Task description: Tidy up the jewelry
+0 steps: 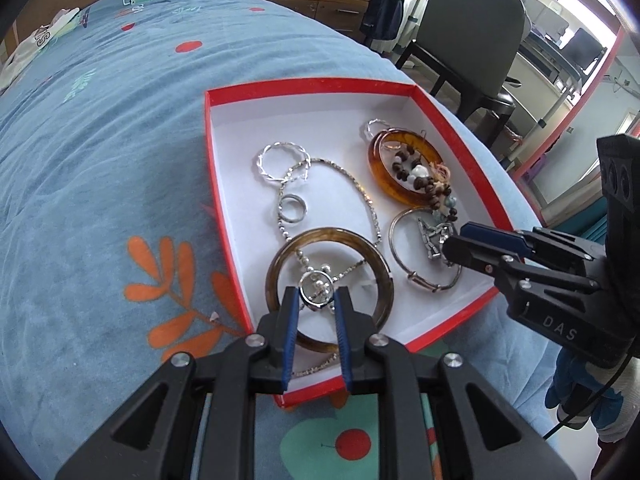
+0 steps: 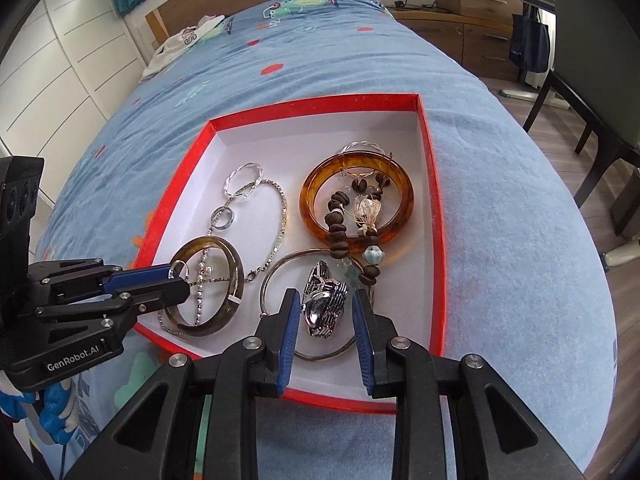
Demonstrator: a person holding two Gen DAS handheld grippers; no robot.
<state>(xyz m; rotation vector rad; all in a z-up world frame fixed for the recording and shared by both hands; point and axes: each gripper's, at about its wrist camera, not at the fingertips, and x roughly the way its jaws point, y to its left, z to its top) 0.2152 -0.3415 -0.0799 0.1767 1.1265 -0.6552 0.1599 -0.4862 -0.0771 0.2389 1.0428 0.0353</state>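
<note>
Lying in red box (image 2: 436,208): bangles, chain, rings, watch (image 2: 324,304).

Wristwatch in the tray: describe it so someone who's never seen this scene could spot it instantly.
On the blue bedspread sits a red-rimmed tray with a white floor. In its near right part, the wristwatch lies inside a thin silver bangle, between the right gripper fingers. It is the only piece with a round dial and chunky metal link band; its neighbours are plain rings, bangles and beads.

Both wrist fisheyes look steeply down, close over the red jewelry box (image 1: 224,168) on the bed (image 1: 100,160); left view from its near-left, right from near-right. Both share box (image 2: 434,208) and bed (image 2: 500,200).
</note>
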